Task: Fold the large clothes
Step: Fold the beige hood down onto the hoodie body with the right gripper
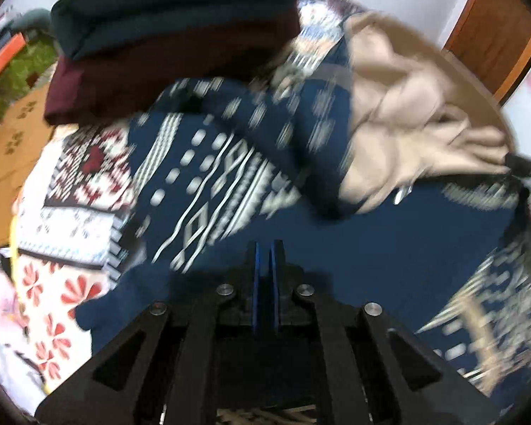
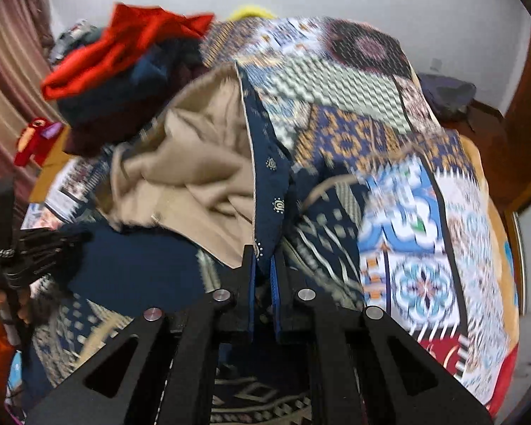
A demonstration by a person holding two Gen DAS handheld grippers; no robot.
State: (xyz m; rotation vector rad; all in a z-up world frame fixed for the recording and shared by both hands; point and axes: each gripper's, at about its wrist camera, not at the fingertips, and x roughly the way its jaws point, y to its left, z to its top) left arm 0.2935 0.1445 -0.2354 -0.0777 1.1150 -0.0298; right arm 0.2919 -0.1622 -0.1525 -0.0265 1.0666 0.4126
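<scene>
Left and right wrist views, both motion-blurred. Your right gripper (image 2: 263, 262) has its jaws drawn narrow and pinches the navy edge of the patterned garment (image 2: 269, 184); the cloth rises from between the fingers toward 12 o'clock, with its beige lining (image 2: 191, 170) bunched at 10 o'clock. Your left gripper (image 1: 265, 255) shows its blue pads nearly together, navy cloth lying directly ahead of the tips; whether fabric is caught between them cannot be told from either view. In the left view the garment spreads across the centre, white motifs at 10 o'clock and the lining turned up at 2 o'clock. A stack of folded clothes (image 1: 166, 35) stands at 11 o'clock, just beside the garment, and the patchwork bedspread (image 2: 424, 212) fills 3 o'clock in the right view.

Hazards, as judged from this position:
- The right pinch sits on a thin hem. A quick pull could slide the edge out of the jaws and drop the fold.
- The loose lining may fold separately from the shell, leaving a lump inside the fold.
- The stack stands close to the working cloth. A dragged sleeve or a swung gripper could topple it.
- If your left gripper holds nothing, the lift will be lopsided and the garment will twist.
</scene>
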